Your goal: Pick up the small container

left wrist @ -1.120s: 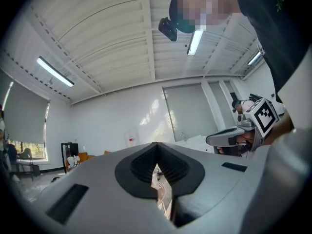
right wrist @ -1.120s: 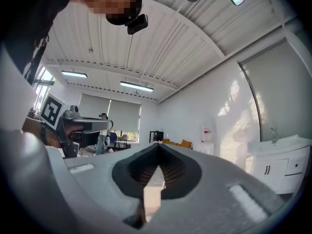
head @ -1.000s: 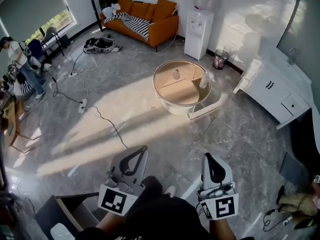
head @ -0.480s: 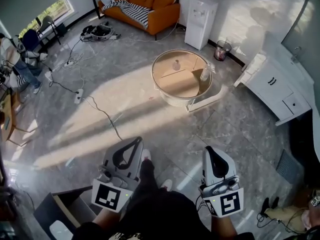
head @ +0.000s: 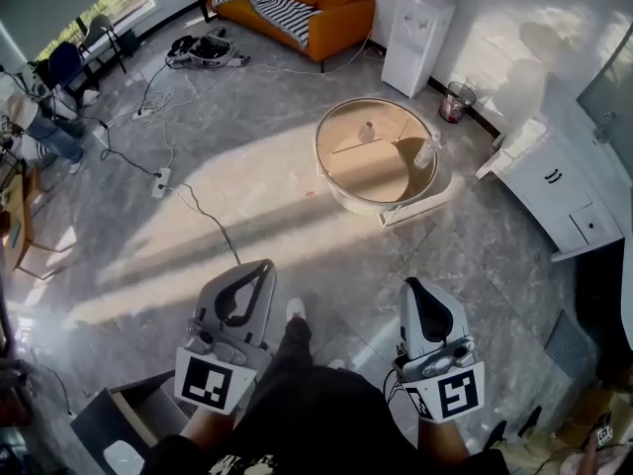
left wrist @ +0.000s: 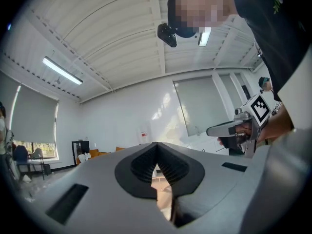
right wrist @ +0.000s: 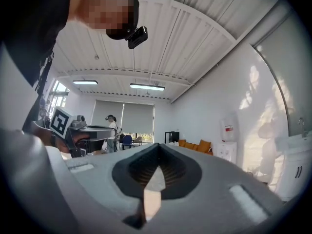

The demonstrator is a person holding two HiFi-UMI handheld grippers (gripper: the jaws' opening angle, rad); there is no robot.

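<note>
Orange sofa (head: 341, 23), water dispenser (head: 420, 43)

The small container (head: 367, 132) looks like a pale, squat little bottle or jar, though it is too far off to be sure. It stands upright on the round table (head: 341, 181), at about 11 o'clock from the centre of the tan top, and nothing touches it.

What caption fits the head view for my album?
Left claw and right claw, both shut, face a distant table holding a small container.
</note>
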